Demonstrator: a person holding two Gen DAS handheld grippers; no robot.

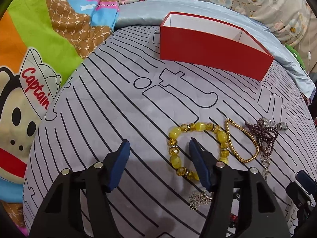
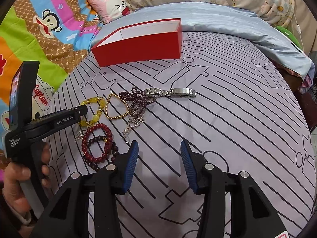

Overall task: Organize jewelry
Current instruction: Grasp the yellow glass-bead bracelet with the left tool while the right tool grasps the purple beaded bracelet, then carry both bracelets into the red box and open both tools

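Observation:
My left gripper [image 1: 158,141] hovers low over the grey lined cloth [image 1: 118,109]. Its right finger [image 1: 198,162] stands inside the loop of a yellow bead bracelet [image 1: 175,160], so the loop's left side lies between the open jaws, untouched by the pads. Beside the bracelet lie a gold bead bracelet [image 1: 230,144], a purple bead strand [image 1: 265,136] and a silver watch [image 2: 170,92]. A red box [image 1: 208,53], open and white inside, sits farther back. My right gripper [image 2: 158,142] is open over bare cloth, right of two dark red bead bracelets [image 2: 99,126].
A silver flower chain [image 1: 198,198] lies by my left gripper's right finger. A hand [image 2: 23,170] holds the left tool's black body [image 2: 59,121]. Bright cartoon bedding [image 1: 39,39] lies left of the cloth, and a blue quilt [image 2: 218,17] and floral fabric behind it.

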